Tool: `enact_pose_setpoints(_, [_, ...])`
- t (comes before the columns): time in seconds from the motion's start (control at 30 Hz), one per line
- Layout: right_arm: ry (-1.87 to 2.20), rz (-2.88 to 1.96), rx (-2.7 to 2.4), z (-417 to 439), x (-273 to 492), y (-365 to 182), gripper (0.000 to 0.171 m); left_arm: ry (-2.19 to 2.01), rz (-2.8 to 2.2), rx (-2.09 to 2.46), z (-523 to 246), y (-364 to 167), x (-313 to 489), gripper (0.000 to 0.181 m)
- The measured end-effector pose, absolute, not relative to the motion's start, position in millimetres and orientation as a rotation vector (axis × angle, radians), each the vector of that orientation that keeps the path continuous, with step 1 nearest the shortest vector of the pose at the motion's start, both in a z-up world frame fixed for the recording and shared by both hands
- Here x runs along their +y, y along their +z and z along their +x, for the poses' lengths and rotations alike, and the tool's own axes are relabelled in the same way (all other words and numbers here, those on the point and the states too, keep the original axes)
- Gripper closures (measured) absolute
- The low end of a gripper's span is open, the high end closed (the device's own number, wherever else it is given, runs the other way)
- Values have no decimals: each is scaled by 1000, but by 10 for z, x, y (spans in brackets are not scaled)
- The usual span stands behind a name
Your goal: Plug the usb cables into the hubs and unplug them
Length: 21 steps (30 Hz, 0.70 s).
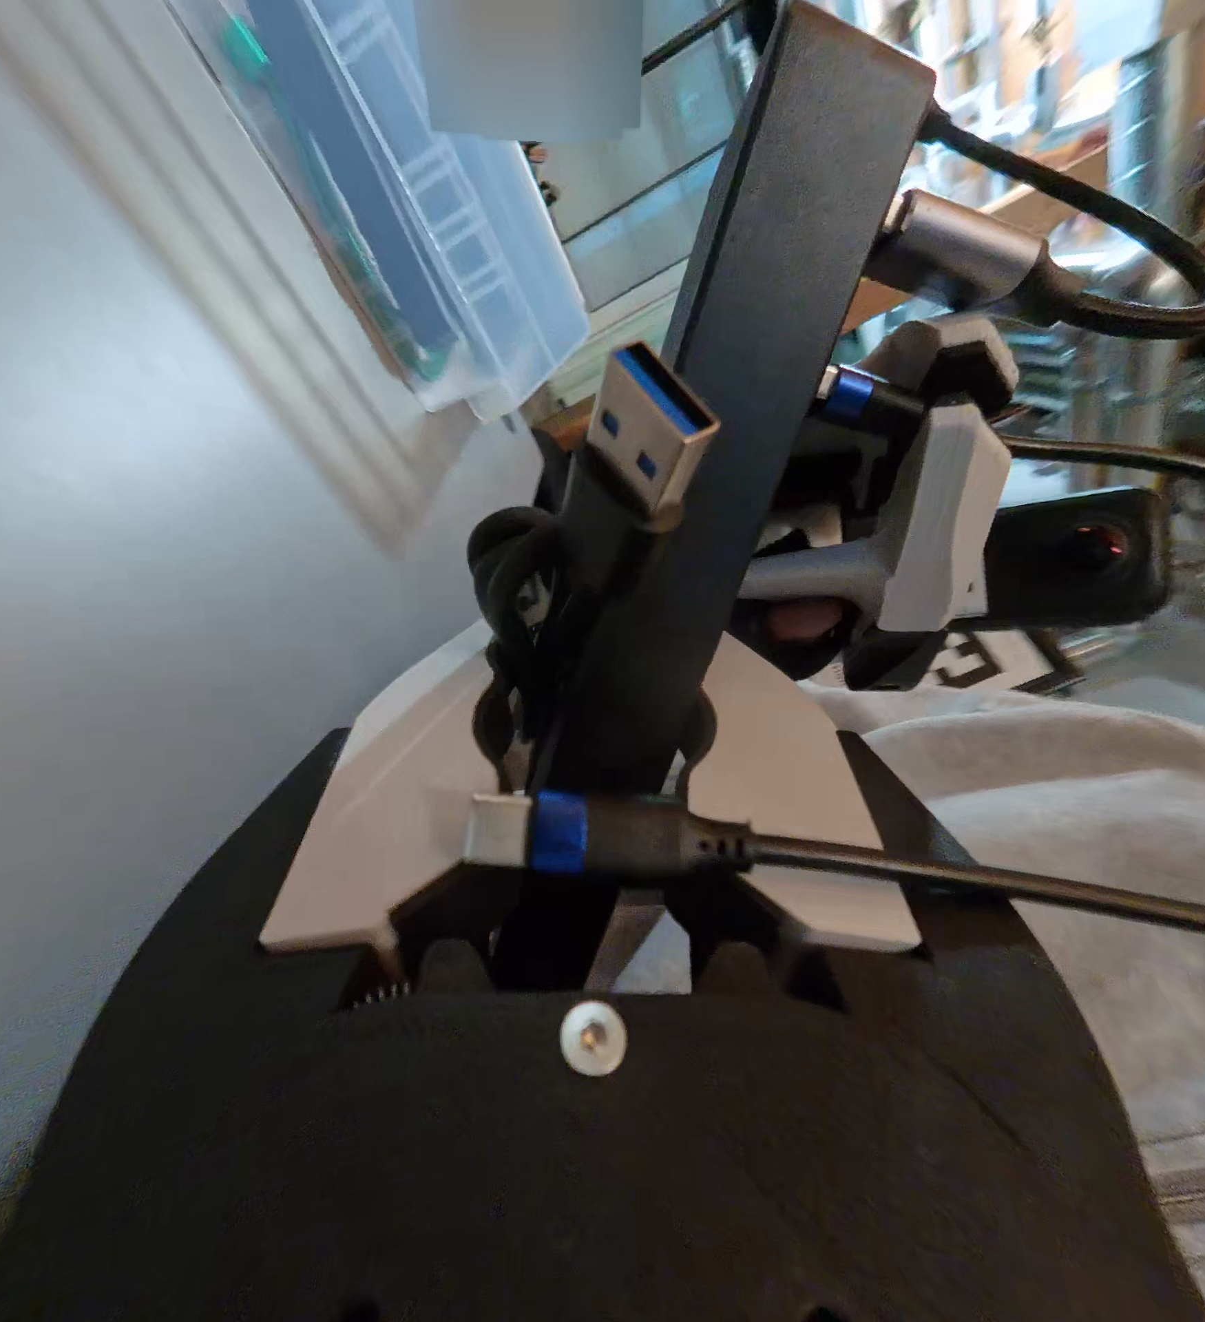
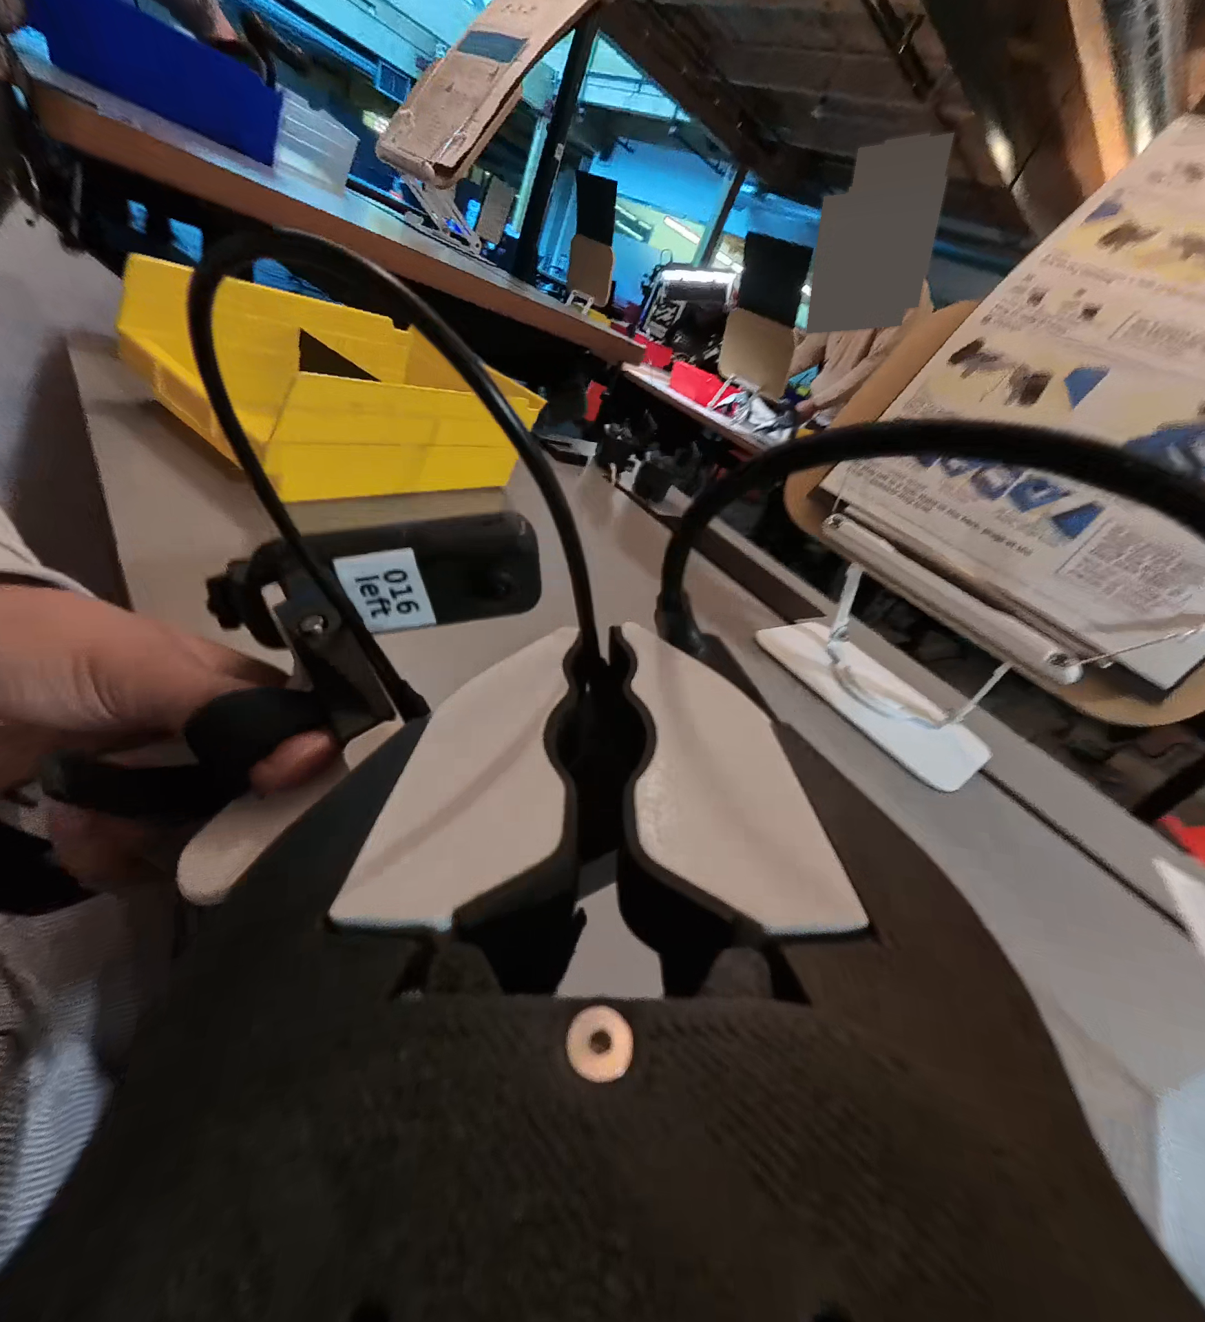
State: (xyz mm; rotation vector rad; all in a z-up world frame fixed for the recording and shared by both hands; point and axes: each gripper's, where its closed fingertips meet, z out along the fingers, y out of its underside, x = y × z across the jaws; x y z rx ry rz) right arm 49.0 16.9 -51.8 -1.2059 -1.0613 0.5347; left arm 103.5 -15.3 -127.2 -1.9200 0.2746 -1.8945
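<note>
The left gripper (image 1: pixel 589 751) is seen pressed onto the lower end of a long dark hub (image 1: pixel 785 343), which is held tilted up and away between the pale fingers (image 1: pixel 385 844). Against the hub's near face a USB-A plug (image 1: pixel 650 429) with a blue insert is seen, its metal mouth free and pointing upward, with a bundle of black cord (image 1: pixel 514 586) knotted beside it. A small metal plug with a blue collar (image 1: pixel 560 833) is laid across the fingers just in front of the hub's base, and its black cable (image 1: pixel 1014 883) is led off to the right. On the hub's far side a grey plug (image 1: pixel 964 247) is seated near the top, and a second blue-collared plug (image 1: pixel 850 393) is held at that side by the right gripper (image 1: pixel 943 458). In the right wrist view the right gripper (image 2: pixel 603 687) is closed, its pale fingers (image 2: pixel 471 787) pinching a thin black cable (image 2: pixel 242 429) that is looped up and to the left. A thicker black cable (image 2: pixel 943 436) is arched to the right. To the left a hand (image 2: pixel 84 687) is wrapped around the handle of the left gripper (image 2: pixel 385 586), and a yellow bin (image 2: pixel 371 400) is set on the grey table (image 2: pixel 657 558) behind it, with a printed sheet on a white stand (image 2: pixel 886 715) at the right
</note>
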Motion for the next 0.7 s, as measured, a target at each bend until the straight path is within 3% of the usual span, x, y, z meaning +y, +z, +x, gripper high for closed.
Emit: enact_pose_setpoints(0.7, [642, -1251, -1051, 499, 158, -483, 167, -2074, -1861, 104, 1089, -1175, -195, 135])
